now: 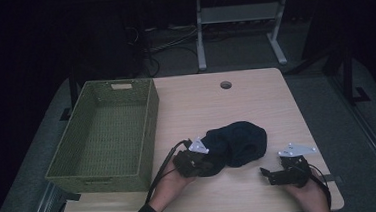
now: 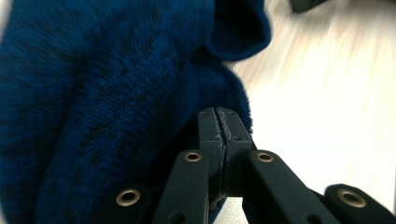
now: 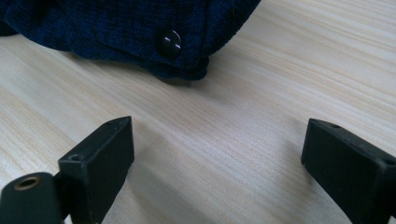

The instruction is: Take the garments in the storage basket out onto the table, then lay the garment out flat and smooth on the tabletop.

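A dim room, a pale wooden table (image 1: 256, 101). I have the dark blue knit garment (image 1: 236, 142) bunched near centre, with the green woven basket (image 1: 150, 126) at nine o'clock, likely its destination. My left gripper (image 2: 223, 122) is pressed together, pinching the garment's edge, probably to lift it. My right gripper (image 3: 215, 154) is spread wide over bare wood at five o'clock, holding nothing.

No text, label, brand, number or sign is showing legibly in any of the views.
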